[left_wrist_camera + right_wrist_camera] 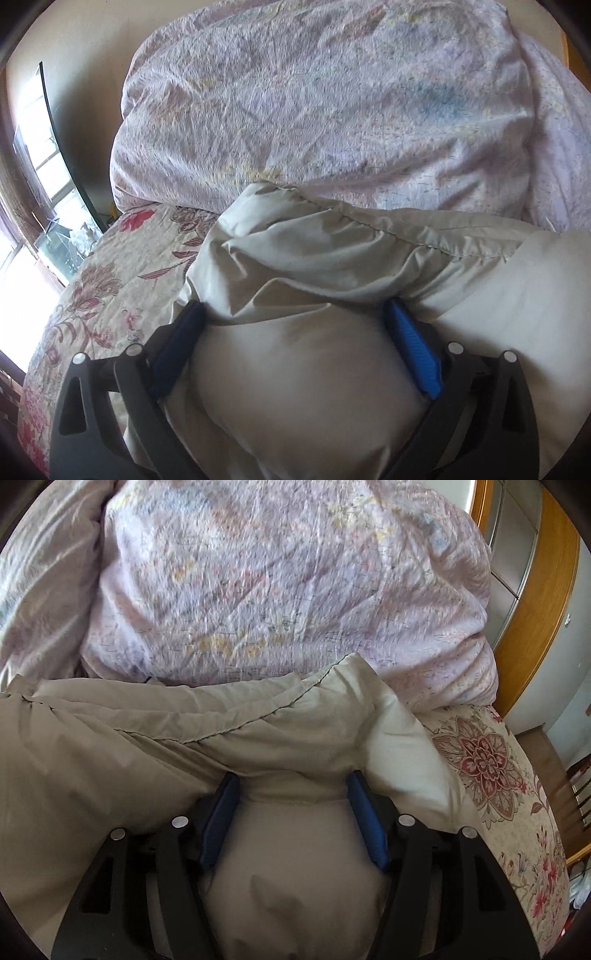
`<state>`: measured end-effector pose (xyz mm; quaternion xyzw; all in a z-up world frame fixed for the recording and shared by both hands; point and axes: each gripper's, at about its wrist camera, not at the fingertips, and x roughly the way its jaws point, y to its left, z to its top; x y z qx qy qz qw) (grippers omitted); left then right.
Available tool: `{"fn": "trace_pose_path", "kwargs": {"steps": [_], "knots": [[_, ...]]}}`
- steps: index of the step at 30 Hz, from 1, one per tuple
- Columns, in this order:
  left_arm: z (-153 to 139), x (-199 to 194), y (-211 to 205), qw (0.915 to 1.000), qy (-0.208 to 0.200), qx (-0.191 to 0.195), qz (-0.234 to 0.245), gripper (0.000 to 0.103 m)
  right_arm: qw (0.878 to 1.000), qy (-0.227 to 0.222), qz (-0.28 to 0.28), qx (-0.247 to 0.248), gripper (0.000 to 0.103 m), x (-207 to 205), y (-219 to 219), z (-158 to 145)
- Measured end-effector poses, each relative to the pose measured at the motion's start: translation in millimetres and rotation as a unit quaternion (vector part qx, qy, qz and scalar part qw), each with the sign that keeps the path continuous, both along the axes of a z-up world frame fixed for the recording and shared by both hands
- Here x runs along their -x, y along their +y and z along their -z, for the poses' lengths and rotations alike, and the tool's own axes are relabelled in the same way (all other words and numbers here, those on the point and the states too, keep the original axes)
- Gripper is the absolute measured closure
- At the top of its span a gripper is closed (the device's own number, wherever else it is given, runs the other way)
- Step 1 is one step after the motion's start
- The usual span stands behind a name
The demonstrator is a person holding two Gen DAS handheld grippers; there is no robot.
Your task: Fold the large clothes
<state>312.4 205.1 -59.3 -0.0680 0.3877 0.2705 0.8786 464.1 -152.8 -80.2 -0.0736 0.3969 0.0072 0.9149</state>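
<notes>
A puffy beige padded garment (332, 258) lies bunched on a floral bedspread (110, 280). In the left wrist view my left gripper (295, 310) has its blue pads (413, 343) spread wide with a thick bulge of the beige fabric between them. In the right wrist view the same garment (147, 731) fills the lower frame, and my right gripper (293, 781) also has a fat fold of it between its blue pads (221, 812). A stitched seam runs across the fabric just beyond both grippers.
A crumpled pale pink quilt (332, 103) is heaped on the bed right behind the garment, also in the right wrist view (288, 579). A window (44, 177) is at left. A wooden wardrobe (535, 602) and the bedspread's edge (509, 794) are at right.
</notes>
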Motion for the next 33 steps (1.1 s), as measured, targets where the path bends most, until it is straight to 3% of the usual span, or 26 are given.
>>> {"fn": "trace_pose_path", "kwargs": {"steps": [13, 33], "knots": [[18.4, -22.7, 7.5, 0.9999, -0.004, 0.013, -0.002, 0.002, 1.000, 0.005, 0.004, 0.006, 0.036, -10.2, 4.9, 25.3], [27.6, -30.7, 7.3, 0.9997, 0.014, 0.020, 0.002, 0.002, 1.000, 0.011, 0.006, -0.017, 0.035, -15.8, -1.3, 29.1]]}}
